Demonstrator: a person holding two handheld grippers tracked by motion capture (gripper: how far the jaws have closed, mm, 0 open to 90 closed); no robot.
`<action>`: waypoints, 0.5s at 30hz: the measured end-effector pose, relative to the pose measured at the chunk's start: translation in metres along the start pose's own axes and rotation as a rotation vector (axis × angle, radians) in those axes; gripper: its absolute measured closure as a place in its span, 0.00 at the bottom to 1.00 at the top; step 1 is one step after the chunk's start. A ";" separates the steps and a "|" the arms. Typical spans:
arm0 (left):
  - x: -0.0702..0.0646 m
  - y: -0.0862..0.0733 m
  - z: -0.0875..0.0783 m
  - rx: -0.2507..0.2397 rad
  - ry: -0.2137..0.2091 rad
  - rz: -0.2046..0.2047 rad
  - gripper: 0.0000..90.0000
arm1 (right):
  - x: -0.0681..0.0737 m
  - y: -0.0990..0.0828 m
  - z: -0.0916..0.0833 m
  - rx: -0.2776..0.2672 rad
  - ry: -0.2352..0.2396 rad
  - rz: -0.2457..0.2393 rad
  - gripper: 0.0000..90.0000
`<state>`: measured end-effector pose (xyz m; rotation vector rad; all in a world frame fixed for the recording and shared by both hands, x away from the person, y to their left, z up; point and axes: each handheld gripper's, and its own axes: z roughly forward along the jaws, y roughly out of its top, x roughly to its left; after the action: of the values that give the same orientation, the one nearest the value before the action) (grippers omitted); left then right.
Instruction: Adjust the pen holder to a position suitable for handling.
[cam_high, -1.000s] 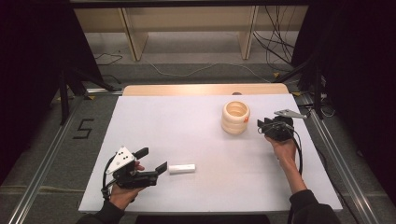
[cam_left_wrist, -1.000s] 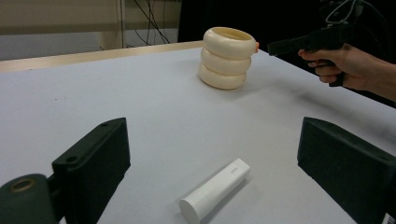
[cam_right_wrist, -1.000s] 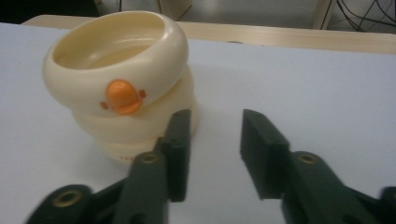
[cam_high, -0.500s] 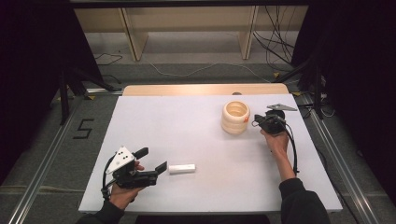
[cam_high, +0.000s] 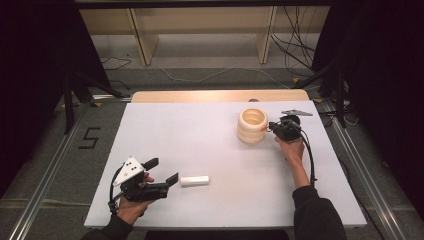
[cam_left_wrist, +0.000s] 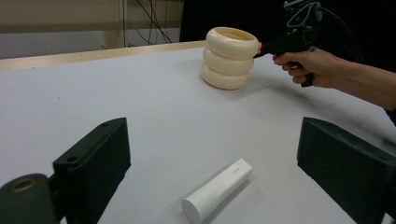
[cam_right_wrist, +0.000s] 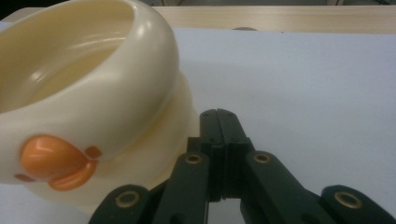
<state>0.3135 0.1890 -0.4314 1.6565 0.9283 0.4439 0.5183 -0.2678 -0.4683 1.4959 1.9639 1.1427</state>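
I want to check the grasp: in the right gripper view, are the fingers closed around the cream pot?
No: the right gripper has its fingers pressed together, empty, beside the cream pot.

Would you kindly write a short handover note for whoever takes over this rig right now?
Left hand-held gripper: open, low over the table's near left, holding nothing; the white tube lies on its side just ahead of the jaws.
Right hand-held gripper: jaws shut and empty, tips at the right side of the cream ringed cup, which stands upright at the far right of the white table.
Done: nothing grasped yet.
Left: probably grip the tube, and deal with the cup.
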 end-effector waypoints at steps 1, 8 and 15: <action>0.000 0.000 0.000 0.000 0.000 0.000 0.10 | 0.000 0.000 0.000 0.000 0.000 0.000 1.00; 0.000 0.000 0.000 0.000 -0.001 0.002 0.10 | 0.011 0.000 0.008 0.023 0.011 -0.027 1.00; 0.000 0.000 0.000 -0.002 0.002 -0.001 0.10 | 0.027 0.002 0.015 0.031 0.050 -0.045 1.00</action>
<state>0.3135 0.1890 -0.4313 1.6539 0.9294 0.4461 0.5217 -0.2375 -0.4717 1.4446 2.0461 1.1462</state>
